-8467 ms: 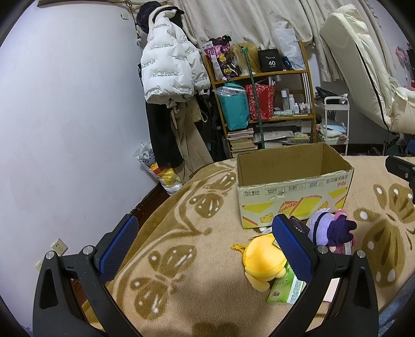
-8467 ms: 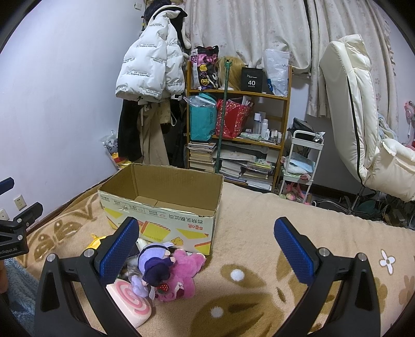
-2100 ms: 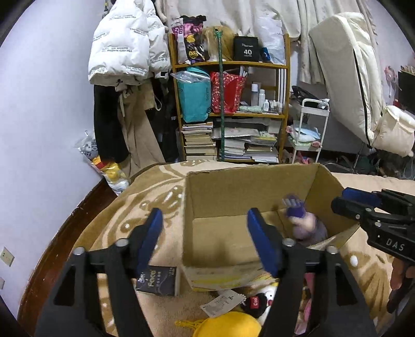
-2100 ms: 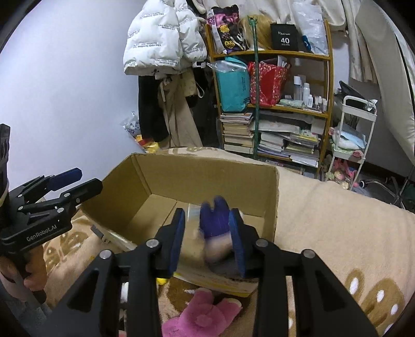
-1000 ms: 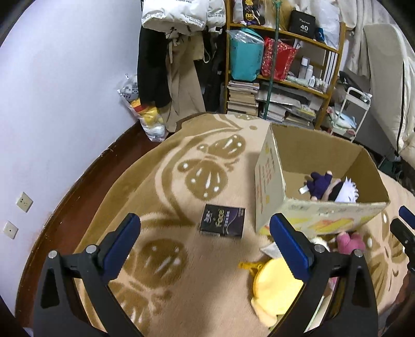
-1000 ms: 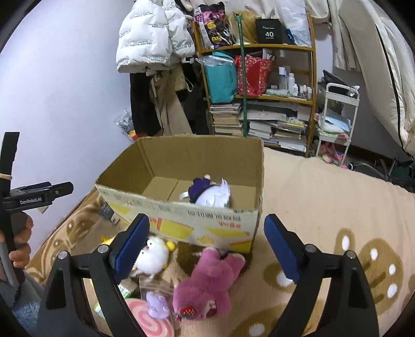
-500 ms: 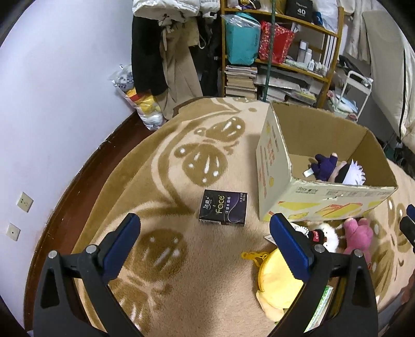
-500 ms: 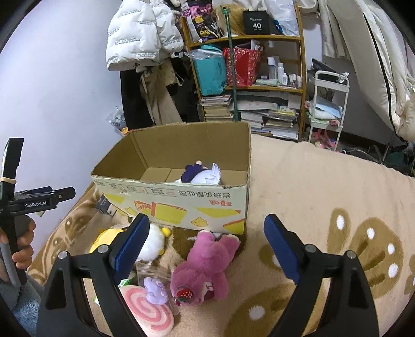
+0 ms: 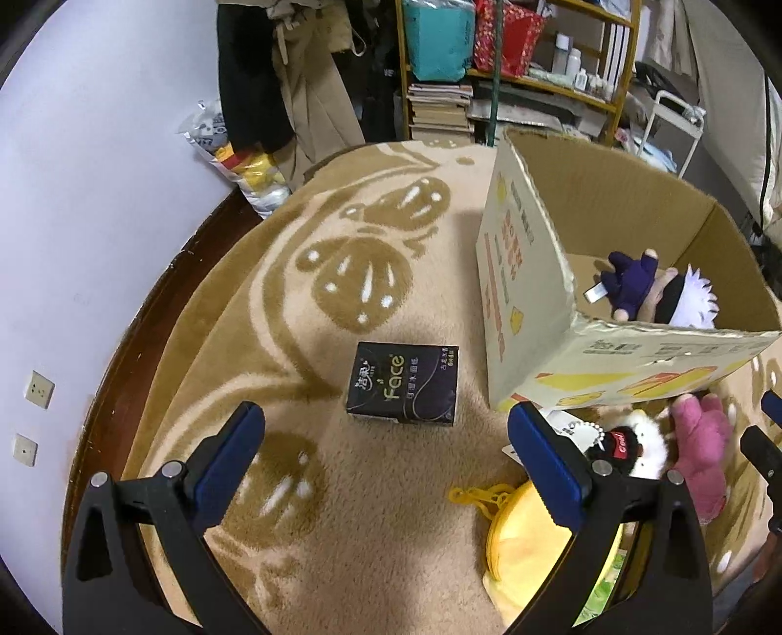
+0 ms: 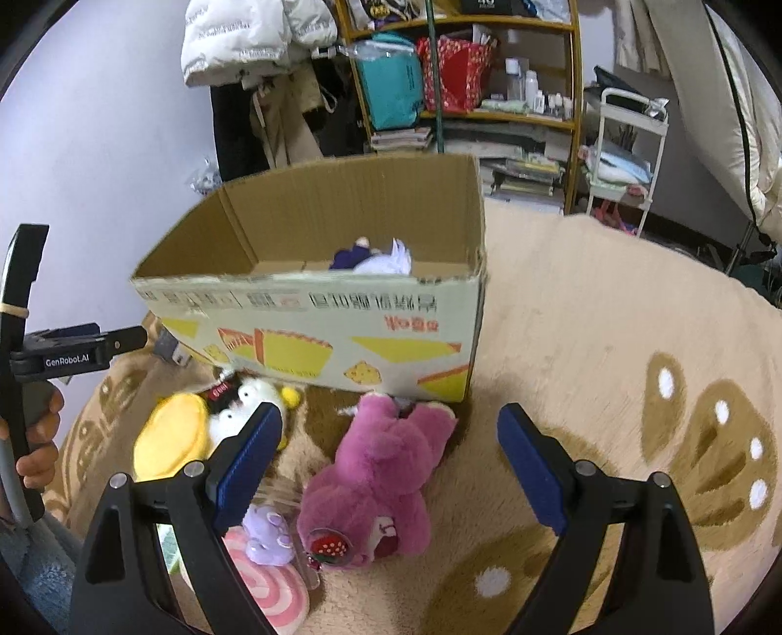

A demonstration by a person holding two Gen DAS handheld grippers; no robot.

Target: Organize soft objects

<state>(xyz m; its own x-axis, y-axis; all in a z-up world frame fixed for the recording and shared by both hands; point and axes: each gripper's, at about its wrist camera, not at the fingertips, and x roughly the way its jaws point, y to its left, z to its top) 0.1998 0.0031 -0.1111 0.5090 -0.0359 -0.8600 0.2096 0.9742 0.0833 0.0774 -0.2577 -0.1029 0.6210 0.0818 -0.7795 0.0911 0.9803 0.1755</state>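
Note:
An open cardboard box [image 10: 313,337] stands on the beige patterned blanket; a doll with white hair and dark blue clothes [image 9: 650,293] [image 10: 376,259] lies inside it. In front of the box lie a pink plush bear [image 10: 381,478] [image 9: 699,449], a white plush with a black cap [image 10: 244,395] [image 9: 630,444], a yellow plush [image 10: 171,434] [image 9: 528,542] and a small purple plush [image 10: 266,532]. My right gripper [image 10: 386,464] stands open above the pink bear, which shows between its fingers. My left gripper [image 9: 386,464] is open and empty just below a black tissue pack [image 9: 403,383].
A pink swirl lollipop cushion [image 10: 269,596] lies by the purple plush. A green packet [image 9: 601,591] sits under the yellow plush. Behind the box stand a cluttered shelf [image 10: 464,73], hanging coats [image 10: 254,44] and a white cart [image 10: 625,146]. The blanket's left edge [image 9: 146,312] borders dark wood.
Both grippers have sunk toward the blanket. The tissue pack now sits closer to my left fingers and the pink bear now lies between my right fingers. Both stay open.

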